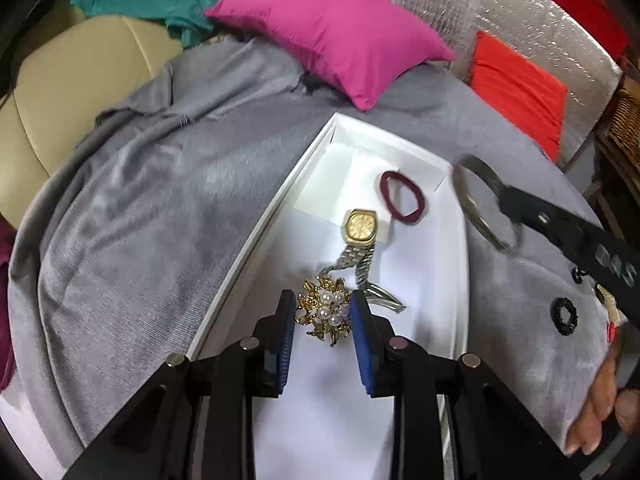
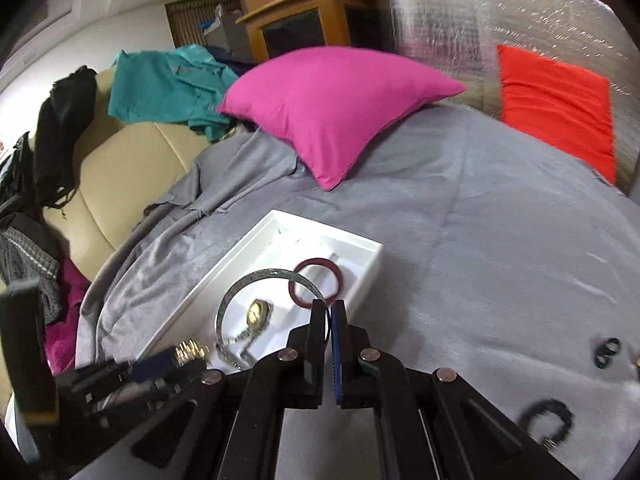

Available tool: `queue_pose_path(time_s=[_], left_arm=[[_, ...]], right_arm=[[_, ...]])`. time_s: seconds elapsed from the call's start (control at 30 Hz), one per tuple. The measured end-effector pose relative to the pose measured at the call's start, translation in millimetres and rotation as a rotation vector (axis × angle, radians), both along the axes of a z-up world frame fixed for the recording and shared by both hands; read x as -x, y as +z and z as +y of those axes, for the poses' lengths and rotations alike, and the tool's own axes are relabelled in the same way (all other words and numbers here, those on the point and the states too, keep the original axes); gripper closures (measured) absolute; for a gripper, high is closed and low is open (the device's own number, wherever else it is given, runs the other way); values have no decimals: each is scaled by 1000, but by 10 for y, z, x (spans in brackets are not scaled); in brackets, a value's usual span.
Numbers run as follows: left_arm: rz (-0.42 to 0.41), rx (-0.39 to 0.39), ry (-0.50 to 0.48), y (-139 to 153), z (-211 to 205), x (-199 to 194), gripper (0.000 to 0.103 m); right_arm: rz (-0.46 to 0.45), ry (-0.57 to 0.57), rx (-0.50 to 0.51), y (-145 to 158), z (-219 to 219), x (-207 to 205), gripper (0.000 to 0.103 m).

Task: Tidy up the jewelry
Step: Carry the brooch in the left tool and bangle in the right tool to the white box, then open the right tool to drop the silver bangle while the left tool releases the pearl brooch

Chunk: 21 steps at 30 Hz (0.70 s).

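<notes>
A white tray (image 1: 256, 236) (image 2: 196, 294) lies on a grey blanket (image 1: 160, 200). In it are a gold watch (image 1: 360, 224) (image 2: 259, 312), a maroon hair tie (image 1: 384, 192) (image 2: 316, 261) and a silver hair clip (image 1: 384, 298). My left gripper (image 1: 320, 300) hangs over the tray's near end, its blue pads shut on a gold brooch with pearls (image 1: 326, 314) (image 2: 188, 350). My right gripper (image 2: 330, 308) (image 1: 504, 196) is shut on the rim of a silver bangle (image 2: 248, 278) (image 1: 466, 204), held by the tray's right edge.
Black hair ties (image 1: 564, 316) (image 2: 606, 350) (image 2: 544, 420) lie on the blanket right of the tray. A pink cushion (image 1: 340, 36) and a red cushion (image 1: 520, 88) sit behind. A person's hand (image 1: 600, 408) shows at the lower right. A beige sofa with clothes is to the left.
</notes>
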<state>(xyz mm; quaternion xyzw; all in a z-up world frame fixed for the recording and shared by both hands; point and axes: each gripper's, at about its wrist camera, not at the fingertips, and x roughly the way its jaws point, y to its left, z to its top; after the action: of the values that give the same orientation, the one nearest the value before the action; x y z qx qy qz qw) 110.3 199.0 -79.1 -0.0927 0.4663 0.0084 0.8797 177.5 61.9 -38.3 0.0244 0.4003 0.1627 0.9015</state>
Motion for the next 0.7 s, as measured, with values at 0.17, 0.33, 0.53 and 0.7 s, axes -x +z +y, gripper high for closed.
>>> queue_pose_path(time_s=[0.17,0.33,0.53,0.7], left_arm=[[10,-15,4,-35,-6,-44,75],[26,15,20,-56,63,-66,75],[49,12,20,-96,93,-61,75],[52,7,16,-93,70,-52,75]], right_arm=[[40,15,11,-156,211,-286,99],[68,6,7,-301,319,-458,99],[70,21,26,-335,514,-624,99],[81,29,65,-372,681,-761,99]])
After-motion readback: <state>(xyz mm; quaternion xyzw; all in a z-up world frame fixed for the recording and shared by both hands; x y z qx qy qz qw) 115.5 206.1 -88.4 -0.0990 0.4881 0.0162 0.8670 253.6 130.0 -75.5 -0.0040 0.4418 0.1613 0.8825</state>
